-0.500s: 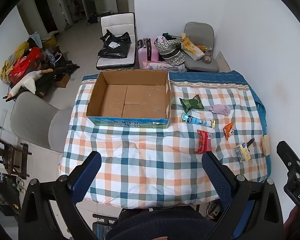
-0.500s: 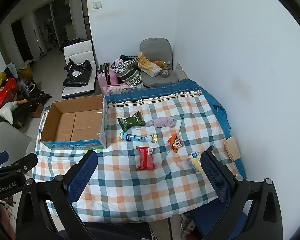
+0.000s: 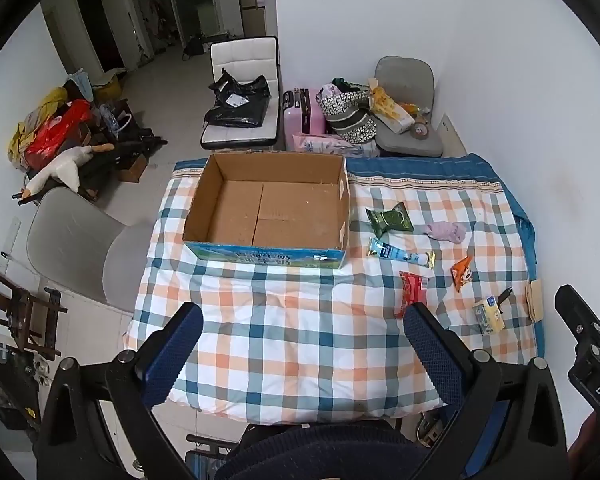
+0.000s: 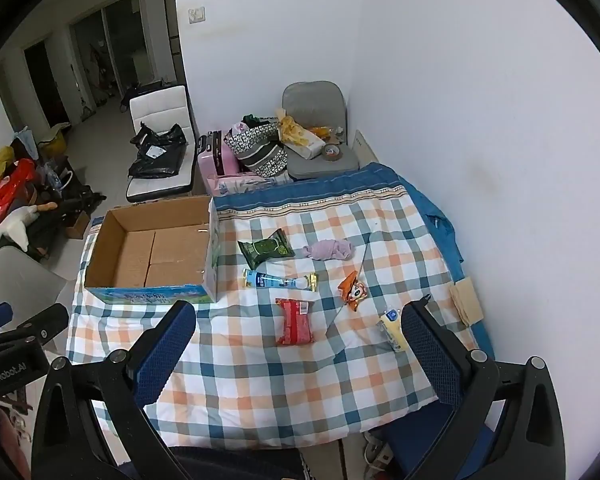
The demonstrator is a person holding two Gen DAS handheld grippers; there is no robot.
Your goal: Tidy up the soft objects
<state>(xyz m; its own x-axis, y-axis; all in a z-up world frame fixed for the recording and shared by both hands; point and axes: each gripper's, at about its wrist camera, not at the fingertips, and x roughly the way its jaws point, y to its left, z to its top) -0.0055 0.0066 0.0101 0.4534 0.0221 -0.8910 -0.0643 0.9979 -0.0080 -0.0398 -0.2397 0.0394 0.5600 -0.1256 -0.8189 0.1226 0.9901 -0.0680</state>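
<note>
An empty cardboard box [image 3: 272, 208] [image 4: 156, 248] stands at the far left of a checked table cover [image 3: 284, 320]. To its right lie a green packet [image 3: 390, 220] [image 4: 266, 249], a lilac cloth [image 3: 446, 231] [image 4: 330, 249], a blue-white tube [image 3: 400, 253] [image 4: 280, 281], an orange packet [image 3: 462, 273] [image 4: 352, 289], a red packet [image 3: 411, 293] [image 4: 295, 321] and a yellow packet [image 3: 488, 314] [image 4: 390, 330]. My left gripper [image 3: 300, 348] is open and empty, high above the table's near edge. My right gripper [image 4: 296, 344] is open and empty, above the near right.
A grey chair [image 3: 80, 240] stands left of the table. Behind it are a white chair [image 3: 244, 92] with black bags, a pink suitcase [image 3: 302, 114] and a grey chair [image 3: 408, 112] with bags. The wall runs close along the right side. A tan pad [image 4: 466, 300] lies at the right edge.
Both views have shifted slightly, with the table and box now a little lower in frame. No object has moved and both grippers stay open.
</note>
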